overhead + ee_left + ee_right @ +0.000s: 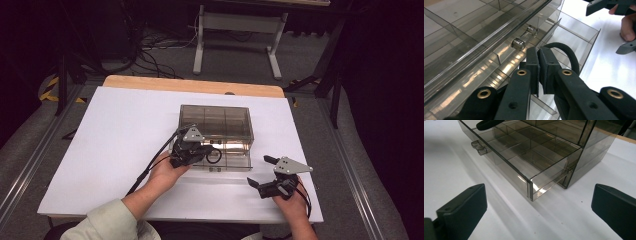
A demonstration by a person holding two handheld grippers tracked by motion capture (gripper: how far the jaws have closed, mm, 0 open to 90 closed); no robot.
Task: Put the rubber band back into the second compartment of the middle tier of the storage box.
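Note:
A smoky clear plastic drawer box stands mid-table with its lower drawer pulled out toward me. The drawer is split into several compartments and has a clear handle on its front. My left gripper hangs over the open drawer's left part. Its jaws are shut on a black rubbery loop, which arcs out to the right over a compartment. My right gripper rests on the white surface right of the drawer's front corner. It is open, with nothing between its fingers.
The white tabletop has free room left of the box and along the front. A wooden strip runs along the far edge. Beyond it, cables and a white stand are on the floor.

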